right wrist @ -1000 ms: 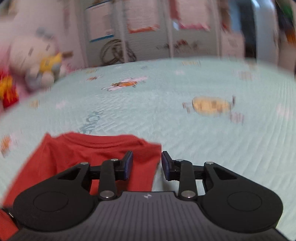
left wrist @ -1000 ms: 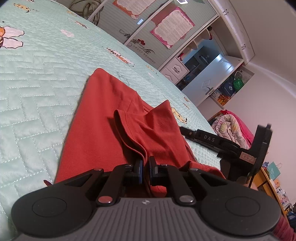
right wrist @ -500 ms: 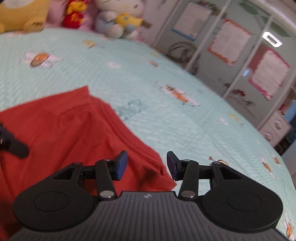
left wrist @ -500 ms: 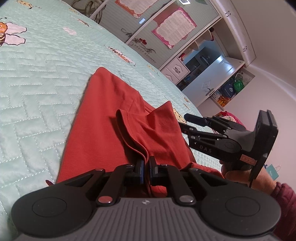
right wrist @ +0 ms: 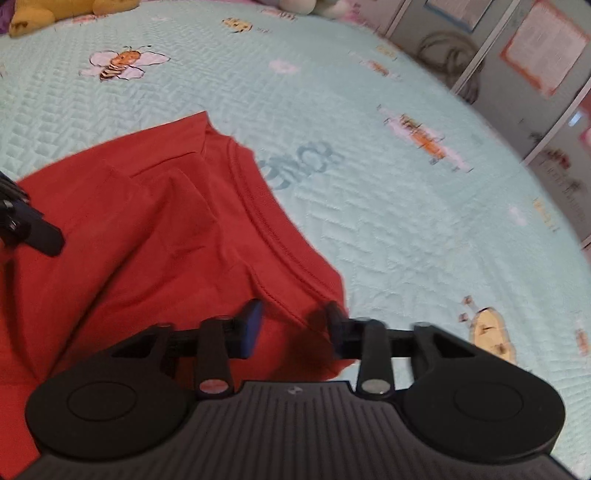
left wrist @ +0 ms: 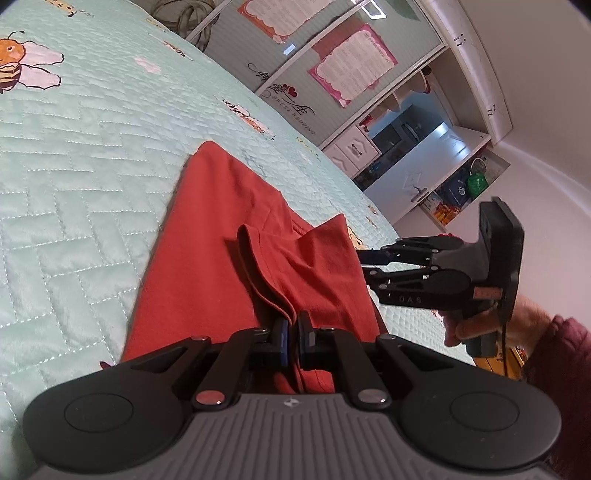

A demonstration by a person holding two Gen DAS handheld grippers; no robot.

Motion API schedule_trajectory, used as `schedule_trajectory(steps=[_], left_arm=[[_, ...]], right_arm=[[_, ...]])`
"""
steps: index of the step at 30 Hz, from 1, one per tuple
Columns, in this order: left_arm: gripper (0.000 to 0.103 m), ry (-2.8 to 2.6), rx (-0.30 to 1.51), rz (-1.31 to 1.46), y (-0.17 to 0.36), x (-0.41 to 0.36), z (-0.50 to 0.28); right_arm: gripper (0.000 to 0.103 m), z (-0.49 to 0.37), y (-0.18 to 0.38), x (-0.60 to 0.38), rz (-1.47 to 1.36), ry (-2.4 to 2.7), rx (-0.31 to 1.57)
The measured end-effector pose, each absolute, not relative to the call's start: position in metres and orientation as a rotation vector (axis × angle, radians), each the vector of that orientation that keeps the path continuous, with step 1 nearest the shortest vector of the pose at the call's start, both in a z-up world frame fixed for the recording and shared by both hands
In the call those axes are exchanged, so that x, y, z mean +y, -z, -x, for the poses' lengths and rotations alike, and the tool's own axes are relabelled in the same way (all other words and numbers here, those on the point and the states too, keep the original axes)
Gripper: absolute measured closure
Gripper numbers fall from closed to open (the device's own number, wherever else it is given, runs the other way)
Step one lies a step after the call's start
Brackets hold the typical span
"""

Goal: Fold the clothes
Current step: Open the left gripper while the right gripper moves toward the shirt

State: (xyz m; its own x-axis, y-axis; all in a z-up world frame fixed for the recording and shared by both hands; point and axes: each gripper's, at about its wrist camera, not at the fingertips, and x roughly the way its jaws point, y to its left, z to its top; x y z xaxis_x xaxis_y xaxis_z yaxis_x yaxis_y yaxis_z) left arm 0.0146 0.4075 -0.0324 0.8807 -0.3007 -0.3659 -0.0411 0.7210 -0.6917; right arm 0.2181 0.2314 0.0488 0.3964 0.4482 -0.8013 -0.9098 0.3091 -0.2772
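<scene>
A red garment (left wrist: 207,236) lies partly folded on the mint quilted bedspread (left wrist: 74,155). My left gripper (left wrist: 292,328) is shut on a raised fold of the red cloth, which rises in a ridge ahead of the fingers. In the left wrist view my right gripper (left wrist: 364,260) reaches in from the right, held by a hand, its tips at the cloth's right edge. In the right wrist view the right gripper (right wrist: 293,323) is open, straddling the hemmed corner of the red garment (right wrist: 155,236). The left gripper's fingertip (right wrist: 40,234) shows at the far left.
The bedspread (right wrist: 406,221) carries bee and flower prints. Plush toys (right wrist: 33,14) sit at the far edge. Wardrobe doors with pink posters (left wrist: 351,62) and a white drawer unit (left wrist: 354,147) stand beyond the bed. A dark red sleeve (left wrist: 557,350) is at the right.
The right gripper has swung in from open bedspread to the garment's right corner and now has cloth between its open fingers. The left gripper has kept its hold and hardly moved.
</scene>
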Motion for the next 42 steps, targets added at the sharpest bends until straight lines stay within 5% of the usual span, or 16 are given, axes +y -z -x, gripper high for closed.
schedule_trajectory(steps=[6, 20, 25, 30, 32, 40, 42], left_arm=[[0.097, 0.15, 0.464, 0.77, 0.032, 0.411, -0.011], [0.097, 0.07, 0.302, 0.814, 0.025, 0.422, 0.01], [0.096, 0.079, 0.38, 0.791, 0.024, 0.419, 0.003], [0.063, 0.018, 0.399, 0.752, 0.02, 0.417, 0.005], [0.061, 0.019, 0.409, 0.735, 0.019, 0.416, 0.004], [0.065, 0.047, 0.417, 0.719, 0.024, 0.418, -0.001], [0.078, 0.047, 0.419, 0.732, 0.026, 0.419, -0.002]], right_arm=[[0.101, -0.224, -0.051, 0.234, 0.776, -0.99, 0.731], [0.103, -0.221, -0.041, 0.219, 0.728, -0.869, 0.65], [0.103, -0.218, -0.042, 0.22, 0.742, -0.851, 0.636], [0.103, -0.214, -0.037, 0.223, 0.764, -0.838, 0.622], [0.103, -0.212, -0.036, 0.224, 0.765, -0.831, 0.616], [0.103, -0.207, -0.032, 0.226, 0.761, -0.805, 0.597], [0.102, -0.206, -0.03, 0.227, 0.76, -0.798, 0.593]])
